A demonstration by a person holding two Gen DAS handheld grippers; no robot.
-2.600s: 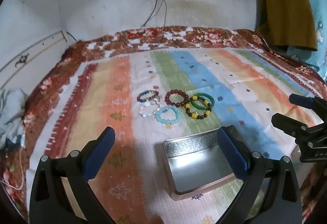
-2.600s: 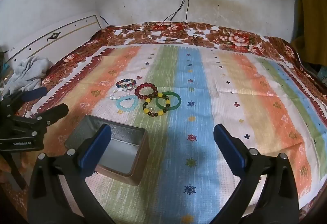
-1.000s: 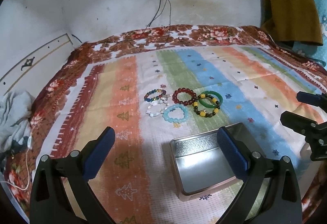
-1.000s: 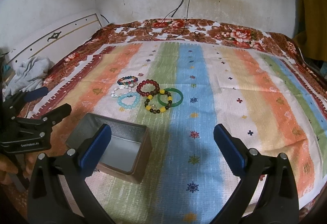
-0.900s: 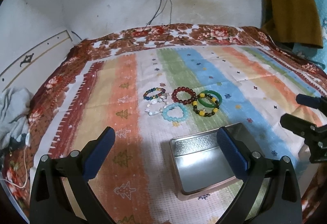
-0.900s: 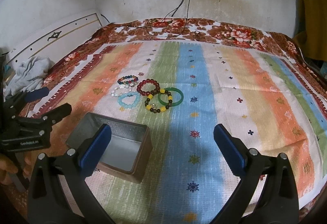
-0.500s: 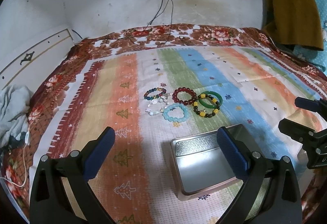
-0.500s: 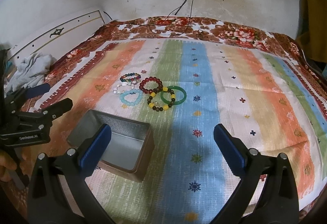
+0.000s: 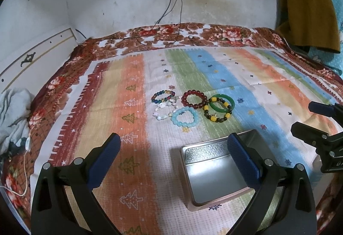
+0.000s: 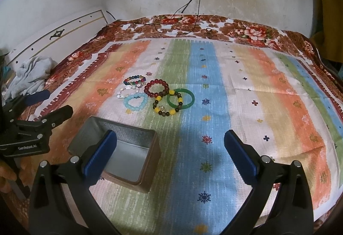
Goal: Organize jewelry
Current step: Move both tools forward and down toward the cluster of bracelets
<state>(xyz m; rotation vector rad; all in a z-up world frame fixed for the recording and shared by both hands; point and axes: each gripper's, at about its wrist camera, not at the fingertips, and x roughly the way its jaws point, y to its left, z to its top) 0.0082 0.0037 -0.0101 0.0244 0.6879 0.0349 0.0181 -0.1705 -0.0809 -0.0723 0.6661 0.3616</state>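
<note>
Both grippers have eased back and a little upward over the last couple of seconds, so the bracelets sit slightly farther ahead of them than before. Nothing on the bedspread (image 10: 214, 76) has shifted.

The left gripper (image 9: 173, 157) is spread wide and empty; the tin box (image 9: 214, 168) lies just ahead and to its right, partly behind its right finger. The right gripper (image 10: 170, 155) is also wide and empty, with the box just ahead on its left.

Ahead of both, beyond the box, lie the bracelets, bunched and partly overlapping: a dark red bracelet (image 10: 156, 87), a green bangle (image 10: 181, 99) under a yellow-and-brown bracelet (image 10: 167, 105), a pale blue bracelet (image 10: 135, 101), a white bracelet (image 10: 126, 92) and a multicoloured bracelet (image 10: 134, 80).

This looks like the approach before the first pick; the box is empty. Next comes reaching forward, lowering onto one bracelet at the cluster's edge and closing narrowly.

Open cloth lies all around, especially to the right gripper's right. The box's raised walls must be cleared when dropping in.
</note>
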